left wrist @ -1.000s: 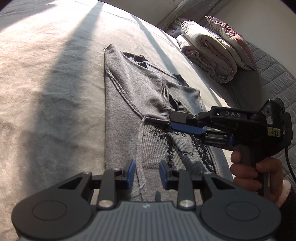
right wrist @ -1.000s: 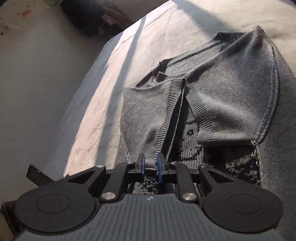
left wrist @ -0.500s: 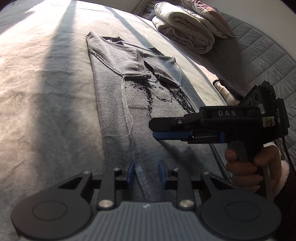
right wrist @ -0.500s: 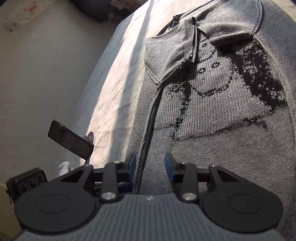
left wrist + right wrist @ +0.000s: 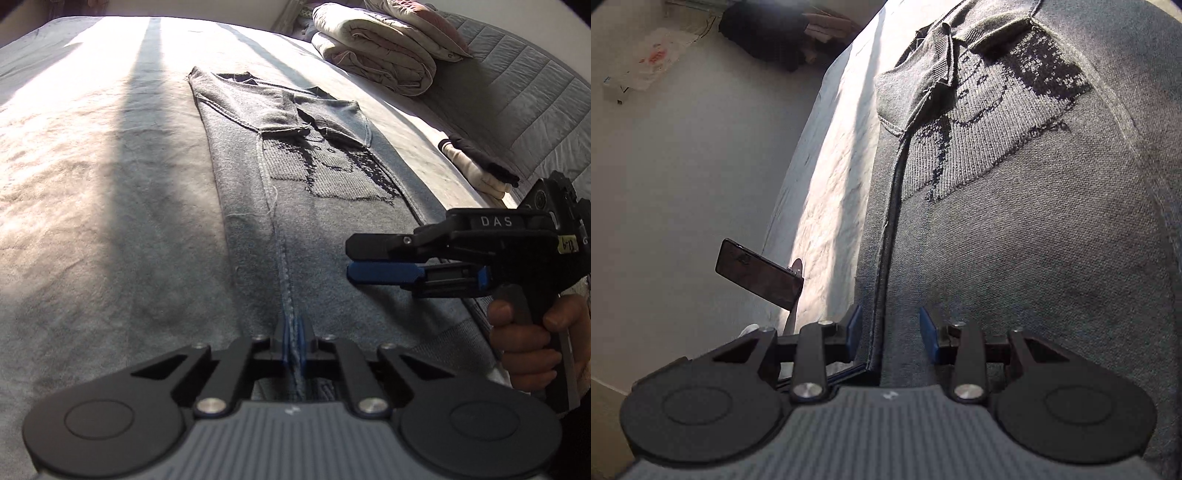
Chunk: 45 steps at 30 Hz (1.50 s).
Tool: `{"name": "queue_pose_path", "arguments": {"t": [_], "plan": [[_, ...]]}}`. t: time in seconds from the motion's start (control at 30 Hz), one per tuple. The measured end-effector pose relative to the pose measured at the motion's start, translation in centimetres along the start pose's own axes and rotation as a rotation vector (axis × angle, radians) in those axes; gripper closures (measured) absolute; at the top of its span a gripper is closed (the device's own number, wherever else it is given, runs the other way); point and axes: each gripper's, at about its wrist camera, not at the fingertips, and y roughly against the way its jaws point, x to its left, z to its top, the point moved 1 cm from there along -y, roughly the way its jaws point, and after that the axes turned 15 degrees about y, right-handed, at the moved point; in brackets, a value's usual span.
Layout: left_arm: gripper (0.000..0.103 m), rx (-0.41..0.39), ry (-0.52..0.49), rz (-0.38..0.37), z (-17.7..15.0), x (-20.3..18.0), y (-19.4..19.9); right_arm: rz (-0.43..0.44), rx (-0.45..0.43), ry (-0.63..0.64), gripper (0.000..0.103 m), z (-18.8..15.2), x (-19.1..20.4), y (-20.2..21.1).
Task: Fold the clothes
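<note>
Pinching the sweater [image 5: 314, 236] at its near hem seam, left gripper [image 5: 293, 341] has blue pads clamped on the fabric. Sweater lies flat on the grey bed [image 5: 92, 192], sleeves folded in across the chest. Right gripper [image 5: 891, 330] spread wide, low over the hem's right edge, gripping nothing; hand [image 5: 528, 339] on its handle.

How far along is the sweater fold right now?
Done: both sleeves lie folded in across the gray sweater. In hand: the left hand-held gripper is shut on a stitched seam near the hem; the right hand-held gripper is open over the other edge. Left: bringing the hem up.
</note>
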Motion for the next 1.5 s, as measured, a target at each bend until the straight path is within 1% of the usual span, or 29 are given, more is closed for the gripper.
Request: {"name": "queue_pose_path", "arguments": {"t": [0.17,0.3,0.47,0.53,0.57,0.63,0.67,0.73,0.77,0.8,0.83,0.87,1.03,1.1,1.2,1.3,1.33,1.43,1.5], "plan": [[0.098,0.027,-0.064,0.015,-1.1,-0.7,0.8,0.007,-0.019,0.008,0.063,-1.4,0.2,1.3],[0.097,0.057,-0.138,0.037,-2.1,-1.3,1.4,0.033,-0.028,0.012,0.063,-2.6,0.6,2.0],[0.097,0.069,-0.138,0.046,-2.2,-1.1,2.1,0.049,-0.056,-0.003,0.063,-3.6,0.7,2.2],[0.09,0.068,-0.145,0.053,-2.2,-1.1,2.3,0.052,-0.063,-0.007,0.063,-3.9,0.7,2.2],[0.082,0.068,-0.148,0.057,-2.2,-1.1,2.3,0.054,-0.066,-0.007,0.063,-4.0,0.7,2.3],[0.072,0.067,-0.155,0.063,-2.2,-1.1,2.4,0.059,-0.071,-0.002,0.063,-4.2,0.8,2.3],[0.072,0.067,-0.158,0.067,-2.2,-1.1,2.5,0.059,-0.073,0.0,0.063,-4.3,0.9,2.2],[0.072,0.066,-0.165,0.074,-2.2,-1.2,2.6,0.061,-0.074,0.001,0.063,-4.4,0.9,2.0],[0.076,0.066,-0.168,0.077,-2.2,-1.2,2.7,0.061,-0.072,0.003,0.063,-4.5,0.9,1.9],[0.087,0.065,-0.172,0.08,-2.3,-1.2,2.7,0.06,-0.069,0.008,0.063,-4.6,1.0,1.7],[0.094,0.065,-0.175,0.084,-2.3,-1.2,2.8,0.056,-0.067,0.015,0.063,-4.7,1.1,1.6],[0.098,0.064,-0.179,0.087,-2.3,-1.2,2.8,0.049,-0.066,0.024,0.063,-4.8,1.3,1.5],[0.098,0.035,-0.107,-0.022,-1.3,-0.5,4.6,0.024,-0.048,0.07,0.064,-5.0,3.0,0.6],[0.098,0.025,-0.083,-0.07,-1.0,-0.2,5.2,0.021,-0.021,0.103,0.07,-5.2,3.8,-0.3],[0.098,0.011,-0.05,-0.136,-0.6,0.0,5.9,0.039,0.05,0.125,0.077,-5.9,4.5,-1.7],[0.098,0.025,-0.041,-0.178,-0.6,-0.4,5.5,0.053,0.11,0.123,0.083,-6.8,5.0,-2.6],[0.098,0.03,-0.038,-0.192,-0.5,-0.5,5.4,0.061,0.128,0.112,0.084,-6.9,4.9,-2.7],[0.098,0.049,-0.056,-0.216,-0.6,-1.4,4.6,0.085,0.176,0.077,0.084,-7.1,4.6,-1.0],[0.098,0.062,-0.064,-0.237,-0.6,-1.9,4.2,0.08,0.196,0.07,0.084,-7.1,4.3,-0.1]]}}
